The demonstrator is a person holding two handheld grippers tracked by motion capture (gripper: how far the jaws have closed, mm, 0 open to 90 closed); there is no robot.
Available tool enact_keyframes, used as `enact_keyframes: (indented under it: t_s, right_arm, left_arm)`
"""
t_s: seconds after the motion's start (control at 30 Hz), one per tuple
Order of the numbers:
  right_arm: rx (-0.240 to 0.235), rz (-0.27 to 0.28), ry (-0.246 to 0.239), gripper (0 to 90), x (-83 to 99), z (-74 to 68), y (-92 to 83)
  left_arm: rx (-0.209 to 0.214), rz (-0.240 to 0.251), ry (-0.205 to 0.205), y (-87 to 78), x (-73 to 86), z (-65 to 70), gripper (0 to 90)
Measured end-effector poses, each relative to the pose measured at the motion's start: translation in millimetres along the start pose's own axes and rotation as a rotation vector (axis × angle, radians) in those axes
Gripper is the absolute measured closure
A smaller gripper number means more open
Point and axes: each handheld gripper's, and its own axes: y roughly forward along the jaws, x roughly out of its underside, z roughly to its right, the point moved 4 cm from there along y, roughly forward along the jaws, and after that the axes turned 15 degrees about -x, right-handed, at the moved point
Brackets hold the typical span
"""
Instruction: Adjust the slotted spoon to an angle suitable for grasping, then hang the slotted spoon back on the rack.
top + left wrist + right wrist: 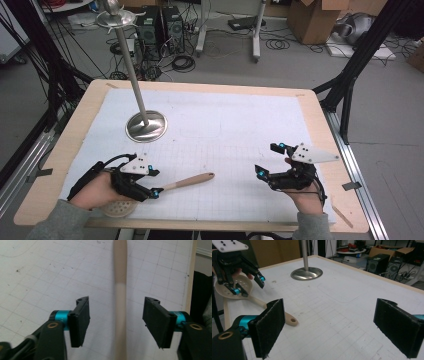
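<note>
A beige slotted spoon [189, 181] lies on the white grid mat [225, 125] near the front left, its perforated head [119, 208] by the table edge. My left gripper [156, 182] is open and straddles the handle. In the left gripper view the handle [120, 265] runs up between the two jaws of the left gripper [116, 302] without touching either pad. My right gripper [270, 160] hovers open over the front right of the mat with nothing between its jaws. The right gripper view shows the right gripper [329, 315], the spoon [274, 310] and the left gripper [249, 285].
A metal stand with a round base [146, 126] and a tall pole [131, 65] stands at the mat's back left; its base [306, 273] is also in the right gripper view. Wooden table edges [320, 130] frame the mat. Cables and boxes lie on the floor beyond.
</note>
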Motion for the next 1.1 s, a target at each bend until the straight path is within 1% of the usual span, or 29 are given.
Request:
enact_keyframes:
  t_s: [0.07, 0.1, 0.17, 0.27, 0.33, 0.43, 0.5, 0.6, 0.63, 0.7, 0.8, 0.87, 0.97, 1.0, 1.1]
  right_arm:
    - [0.0, -0.003, -0.001, 9.4, 0.2, 0.1, 0.4]
    - [-0.001, -0.002, -0.001, 9.4, 0.2, 0.1, 0.5]
    - [-0.002, -0.002, -0.002, 9.4, 0.1, 0.0, 0.6]
    - [-0.002, -0.002, -0.004, 9.4, 0.1, 0.1, 0.3]
    - [-0.003, -0.001, -0.001, 9.4, 0.1, 0.1, 0.1]
    - [-0.002, -0.004, 0.003, 9.4, 0.4, -0.1, 0.1]
    - [-0.003, -0.004, -0.002, 9.4, 0.3, 0.1, 0.4]
    - [-0.004, -0.003, -0.002, 9.4, 0.2, -0.1, 0.2]
    - [-0.003, -0.002, 0.0, 9.4, 0.2, -0.3, 0.0]
    - [-0.005, 0.002, 0.0, 9.4, 0.0, -0.3, -0.4]
    - [-0.006, -0.001, 0.003, 9.4, 0.3, -0.3, -0.5]
    - [-0.004, 0.001, -0.006, 9.5, 0.0, -0.1, 0.0]
    - [-0.008, -0.002, -0.003, 9.4, -0.2, -1.1, 0.5]
    - [-0.008, -0.002, -0.003, 9.4, -0.2, -1.3, 0.5]
    - [-0.008, -0.004, -0.004, 9.4, 0.0, -1.1, 0.5]
  left_arm:
    - [-0.016, 0.009, 0.021, -0.8, 1.9, 0.0, 29.7]
    - [-0.018, -0.001, 0.019, -1.2, 2.9, -0.2, 23.6]
    - [-0.024, -0.008, 0.011, -1.6, 4.5, 0.2, 21.7]
    - [-0.018, -0.016, 0.004, -2.5, 6.0, 2.6, 19.4]
    - [-0.024, -0.016, 0.005, -2.6, 5.6, 3.1, 19.3]
    - [-0.017, -0.023, -0.009, -1.8, 4.9, 4.4, 19.4]
    - [-0.019, -0.034, -0.002, -0.2, 5.5, 4.5, 20.1]
    - [-0.018, -0.05, -0.005, 2.7, 7.4, 5.1, 20.8]
    - [-0.022, -0.052, 0.0, 3.3, 8.0, 4.9, 21.0]
    - [-0.018, -0.062, -0.005, 4.0, 9.0, 5.1, 22.0]
    - [-0.016, -0.083, 0.011, 5.5, 10.8, 6.2, 22.6]
    - [-0.009, -0.095, 0.026, 6.5, 11.7, 6.8, 23.4]
    - [-0.013, -0.105, 0.035, 8.4, 12.1, 5.9, 24.6]
    - [-0.007, -0.11, 0.027, 9.1, 12.3, 5.9, 24.8]
    - [-0.001, -0.134, 0.023, 11.3, 13.4, 5.0, 27.6]
